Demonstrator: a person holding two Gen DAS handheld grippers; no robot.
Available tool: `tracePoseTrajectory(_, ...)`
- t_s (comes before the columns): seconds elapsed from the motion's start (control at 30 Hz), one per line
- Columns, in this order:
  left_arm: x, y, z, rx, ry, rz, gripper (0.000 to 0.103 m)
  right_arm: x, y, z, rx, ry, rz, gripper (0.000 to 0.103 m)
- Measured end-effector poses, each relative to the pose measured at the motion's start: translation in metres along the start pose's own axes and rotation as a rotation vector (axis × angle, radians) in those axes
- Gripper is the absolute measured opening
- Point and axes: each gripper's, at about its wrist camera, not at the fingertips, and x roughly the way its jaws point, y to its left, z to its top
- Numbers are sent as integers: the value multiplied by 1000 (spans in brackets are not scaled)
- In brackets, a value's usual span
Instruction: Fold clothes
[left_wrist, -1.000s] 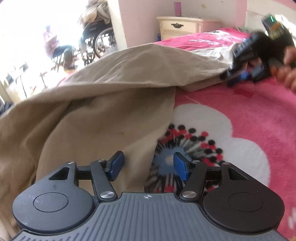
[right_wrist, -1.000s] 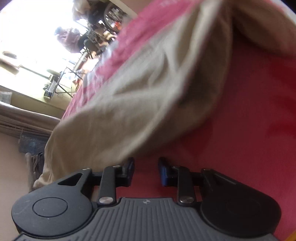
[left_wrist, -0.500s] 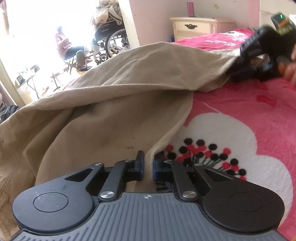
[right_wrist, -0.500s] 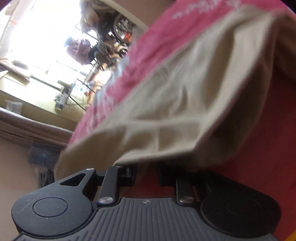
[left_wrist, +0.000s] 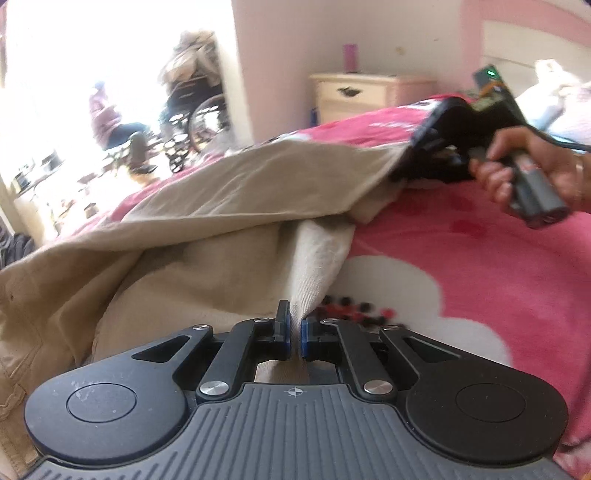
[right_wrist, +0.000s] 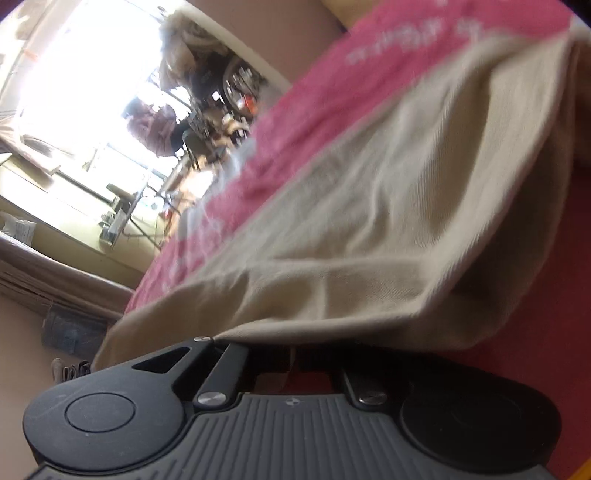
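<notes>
A beige garment (left_wrist: 221, 206) lies spread over a pink flowered blanket (left_wrist: 461, 258) on a bed. My left gripper (left_wrist: 294, 334) has its jaws closing tight on a raised fold of the garment's near edge, with cloth pinched between the blue pads. Farther back on the right, a hand (left_wrist: 517, 166) holds my right gripper (left_wrist: 406, 171) at the garment's far corner. In the right wrist view the garment (right_wrist: 388, 221) drapes over that gripper (right_wrist: 293, 360). Its jaws are closing on the hem, and its fingertips are hidden under the cloth.
A cream nightstand (left_wrist: 365, 92) with a pink cup (left_wrist: 350, 57) stands by the wall behind the bed. A wheelchair (left_wrist: 199, 110) and a seated person (left_wrist: 107, 118) are in the bright area at back left. Pale pillows (left_wrist: 565, 110) lie at far right.
My left jaws came together on the garment's edge and lifted it into a ridge. My right jaws also drew together, under the hem, and that corner has come up off the blanket.
</notes>
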Motion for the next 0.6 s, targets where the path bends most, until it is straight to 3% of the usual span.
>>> tracePoseTrajectory(0.23,-57,8,-9,-4,12,-190,3,-103,12,-8,-73,-51,-24,1)
tracePoseTrajectory(0.43,-86,4,-20,50,73,-316,2,-191,1,-30,-58,-34,-120,1)
tracePoseTrajectory(0.6,-92,-10,-32,16,131,-496,2,-231,-11,-44,-55,-53,-205,1)
